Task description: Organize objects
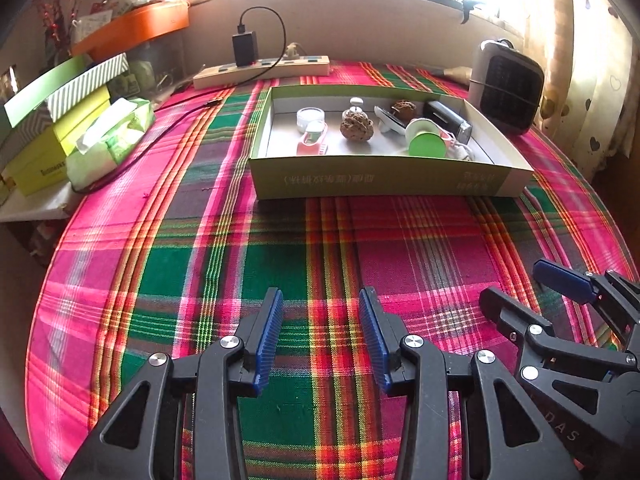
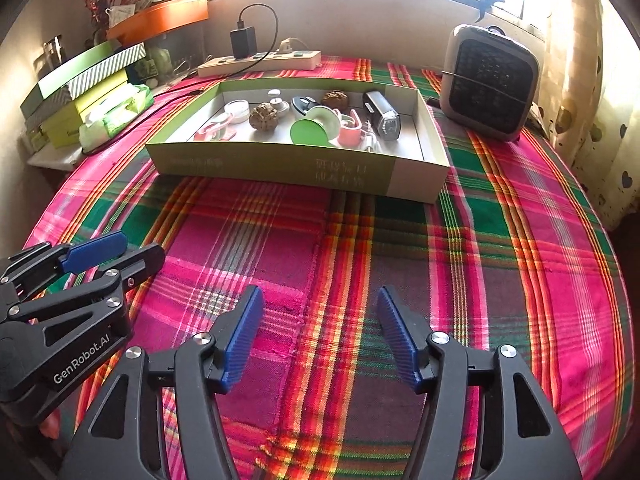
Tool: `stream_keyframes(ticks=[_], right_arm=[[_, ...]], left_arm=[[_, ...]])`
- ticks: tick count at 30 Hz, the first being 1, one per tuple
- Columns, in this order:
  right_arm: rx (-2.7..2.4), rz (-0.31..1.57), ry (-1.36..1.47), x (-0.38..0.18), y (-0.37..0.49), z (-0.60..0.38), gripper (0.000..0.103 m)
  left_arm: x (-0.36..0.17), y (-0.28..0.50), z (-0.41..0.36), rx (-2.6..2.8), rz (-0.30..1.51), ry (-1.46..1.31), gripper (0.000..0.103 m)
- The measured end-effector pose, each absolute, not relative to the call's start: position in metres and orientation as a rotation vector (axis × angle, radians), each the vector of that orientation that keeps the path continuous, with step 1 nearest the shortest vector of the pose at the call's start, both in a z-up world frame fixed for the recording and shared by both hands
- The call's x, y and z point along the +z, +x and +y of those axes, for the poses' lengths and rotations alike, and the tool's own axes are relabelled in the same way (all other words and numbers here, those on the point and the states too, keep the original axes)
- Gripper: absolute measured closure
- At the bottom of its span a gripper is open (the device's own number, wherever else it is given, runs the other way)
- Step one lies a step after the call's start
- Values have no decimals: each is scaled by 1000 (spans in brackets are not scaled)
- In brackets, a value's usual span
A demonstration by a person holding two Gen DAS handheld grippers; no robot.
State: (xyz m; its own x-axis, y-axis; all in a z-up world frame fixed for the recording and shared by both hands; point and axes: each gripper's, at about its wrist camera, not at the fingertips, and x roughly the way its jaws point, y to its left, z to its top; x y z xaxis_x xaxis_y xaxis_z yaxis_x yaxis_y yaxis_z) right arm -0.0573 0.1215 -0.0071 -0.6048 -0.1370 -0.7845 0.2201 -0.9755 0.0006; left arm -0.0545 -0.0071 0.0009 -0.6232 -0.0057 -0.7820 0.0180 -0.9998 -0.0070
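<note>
At the far left, beside the tabletop with its pink, green and orange plaid cloth, stands a stack of green and striped cardboard boxes, and a soft green-and-white tissue pack lies just beside it. Behind them a white power strip carries a black plug-in charger along the back wall.

In the middle of the tabletop sits a shallow green-sided cardboard tray with a pale inside. Inside it, from left to right, lie a small round white tin, a pink-and-white flat gadget, a wrinkled brown walnut-like nut with a white knobbed piece behind it, a green plastic cup tipped on its side, a second brown nut towards the back wall, and a black-and-silver rectangular device near the right wall. To the right of the tray, apart from it, a grey box-shaped fan heater with a dark grille stands upright.

Near the front edge, well apart from the tray, the left gripper has its blue-padded jaws released and grasping nothing, only cloth between them. The right gripper sits beside it, jaws likewise spread and bare.
</note>
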Motion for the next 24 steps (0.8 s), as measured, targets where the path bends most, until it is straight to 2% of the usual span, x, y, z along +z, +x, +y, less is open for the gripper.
stream_keyframes(ticks=[24], right_arm=[[-2644,142,1281,-7,-58,122,42]], left_arm=[[1,-54,-7,-2818,20,1358,65]])
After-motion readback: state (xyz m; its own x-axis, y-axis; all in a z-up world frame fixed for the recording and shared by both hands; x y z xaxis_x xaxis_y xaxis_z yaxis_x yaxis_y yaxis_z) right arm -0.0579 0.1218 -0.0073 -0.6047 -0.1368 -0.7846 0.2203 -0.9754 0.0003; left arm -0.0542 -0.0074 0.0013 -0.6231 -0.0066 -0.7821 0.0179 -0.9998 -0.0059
